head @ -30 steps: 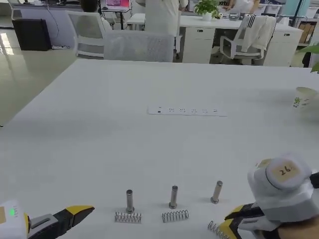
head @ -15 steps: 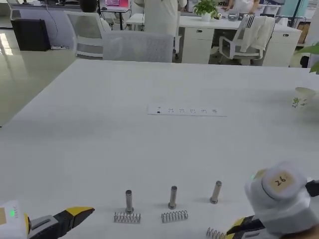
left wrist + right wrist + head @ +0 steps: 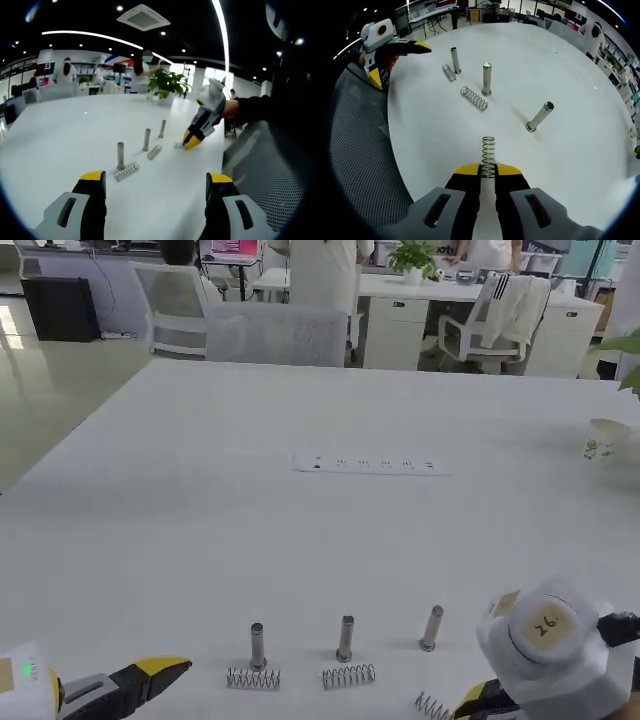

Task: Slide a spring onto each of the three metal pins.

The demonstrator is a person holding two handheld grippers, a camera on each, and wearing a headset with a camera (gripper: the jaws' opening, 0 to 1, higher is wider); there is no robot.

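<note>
Three metal pins stand upright in a row near the table's front edge: left pin, middle pin, right pin. A spring lies in front of the left pin and another spring in front of the middle one. The third spring lies on the table with its near end between the narrow jaws of my right gripper, which is shut on it; the right pin leans ahead of it. My left gripper is open and holds nothing, left of the pins.
A white power strip lies at mid-table. A paper cup stands at the far right edge. Office chairs and desks sit beyond the table. A grey mesh chair is close behind the near edge.
My right gripper has shifted slightly left and lower in the head view, staying at the third spring. The left gripper, pins and other springs have not moved.
</note>
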